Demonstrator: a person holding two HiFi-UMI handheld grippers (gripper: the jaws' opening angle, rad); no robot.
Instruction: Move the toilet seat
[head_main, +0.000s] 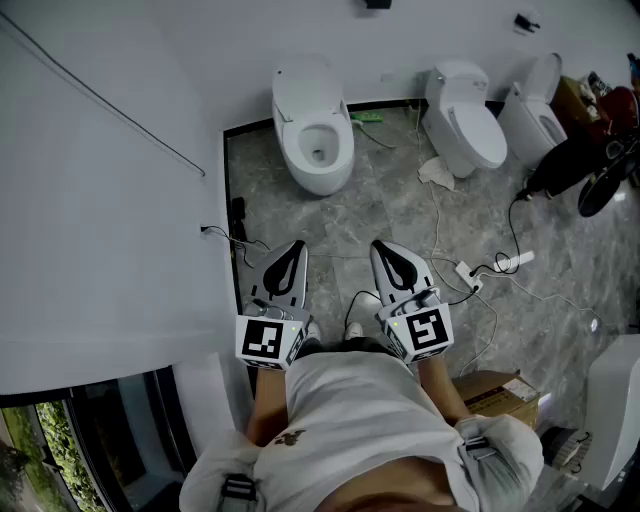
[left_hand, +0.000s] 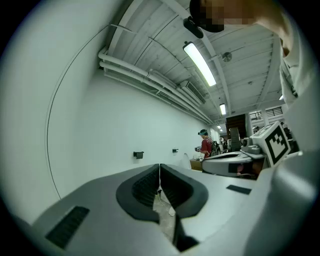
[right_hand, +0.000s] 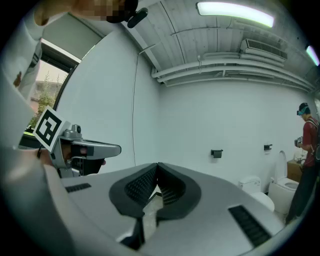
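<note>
A white toilet (head_main: 312, 128) with its lid up and seat ring down stands against the far wall, straight ahead of me in the head view. A second white toilet (head_main: 467, 118) with closed lid stands to its right, also seen low right in the right gripper view (right_hand: 257, 190). My left gripper (head_main: 292, 246) and right gripper (head_main: 385, 247) are held side by side close to my body, well short of the toilets. Both are shut with nothing between the jaws. In the gripper views the left gripper (left_hand: 160, 167) and right gripper (right_hand: 158, 166) point up toward the wall.
A third toilet (head_main: 535, 110) stands at the far right. Cables and a power strip (head_main: 468, 272) lie on the grey tiled floor. A cardboard box (head_main: 500, 392) sits near my right side. A white wall (head_main: 110, 220) runs along the left. A person (right_hand: 306, 150) stands far right.
</note>
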